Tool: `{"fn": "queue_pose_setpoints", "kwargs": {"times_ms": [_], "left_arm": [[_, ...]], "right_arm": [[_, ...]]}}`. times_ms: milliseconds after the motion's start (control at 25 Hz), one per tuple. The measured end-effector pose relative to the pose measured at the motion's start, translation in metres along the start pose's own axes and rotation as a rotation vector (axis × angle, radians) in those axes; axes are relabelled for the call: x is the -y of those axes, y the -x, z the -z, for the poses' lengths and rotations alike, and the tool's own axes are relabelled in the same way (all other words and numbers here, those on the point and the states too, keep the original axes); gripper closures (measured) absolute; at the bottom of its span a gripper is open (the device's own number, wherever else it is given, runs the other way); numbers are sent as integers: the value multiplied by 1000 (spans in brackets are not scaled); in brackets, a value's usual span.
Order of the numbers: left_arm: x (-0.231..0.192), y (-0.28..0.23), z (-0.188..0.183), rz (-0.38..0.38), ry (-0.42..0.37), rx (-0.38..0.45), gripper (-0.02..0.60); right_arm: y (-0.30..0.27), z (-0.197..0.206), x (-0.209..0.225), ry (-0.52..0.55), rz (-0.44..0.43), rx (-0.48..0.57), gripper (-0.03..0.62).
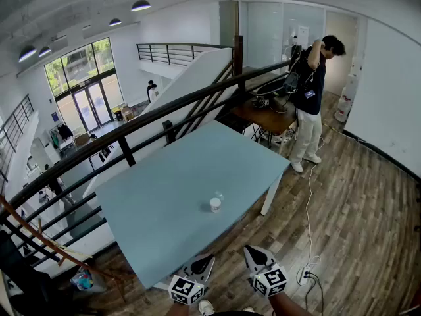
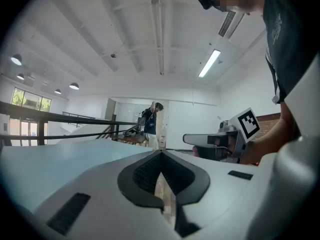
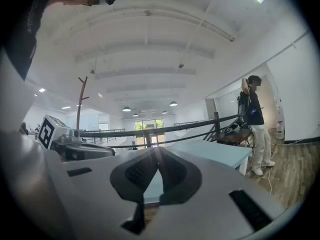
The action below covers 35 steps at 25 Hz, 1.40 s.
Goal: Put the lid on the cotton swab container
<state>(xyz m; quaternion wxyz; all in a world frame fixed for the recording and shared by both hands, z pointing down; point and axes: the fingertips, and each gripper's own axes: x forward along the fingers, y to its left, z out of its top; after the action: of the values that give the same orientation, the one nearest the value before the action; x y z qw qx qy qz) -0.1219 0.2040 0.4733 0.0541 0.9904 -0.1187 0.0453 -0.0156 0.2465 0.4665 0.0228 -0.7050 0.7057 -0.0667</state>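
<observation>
A small white cotton swab container (image 1: 215, 205) stands on the light blue table (image 1: 171, 196), near its front right edge. A small clear piece (image 1: 218, 195), too small to make out, lies just behind the container and touches it. Both grippers hang below the table's near edge, short of the container. My left gripper (image 1: 208, 261) is shut with nothing between its jaws; its tips (image 2: 161, 155) meet in the left gripper view. My right gripper (image 1: 250, 250) is also shut and empty, and its tips (image 3: 159, 153) touch. Each gripper view shows the other gripper (image 2: 220, 140) (image 3: 75, 149) alongside.
A dark railing (image 1: 131, 127) runs along the table's far side over an open drop. A person (image 1: 309, 104) stands at the back right beside a wooden desk (image 1: 270, 114). A white cable (image 1: 308, 222) and a power strip (image 1: 304, 275) lie on the wooden floor.
</observation>
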Motion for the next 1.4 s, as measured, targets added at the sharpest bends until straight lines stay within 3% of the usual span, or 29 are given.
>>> {"fn": "queue_pose_setpoints", "kwargs": {"times_ms": [440, 1120, 1400], "left_arm": [[-19, 13, 7, 0, 0, -8, 569], [-78, 55, 13, 22, 19, -45, 569], [-87, 46, 18, 26, 28, -45, 569]], "right_arm": [[-18, 6, -17, 12, -14, -15, 577], [-70, 7, -70, -66, -37, -3, 576], [-76, 15, -71, -49, -61, -25, 576]]}}
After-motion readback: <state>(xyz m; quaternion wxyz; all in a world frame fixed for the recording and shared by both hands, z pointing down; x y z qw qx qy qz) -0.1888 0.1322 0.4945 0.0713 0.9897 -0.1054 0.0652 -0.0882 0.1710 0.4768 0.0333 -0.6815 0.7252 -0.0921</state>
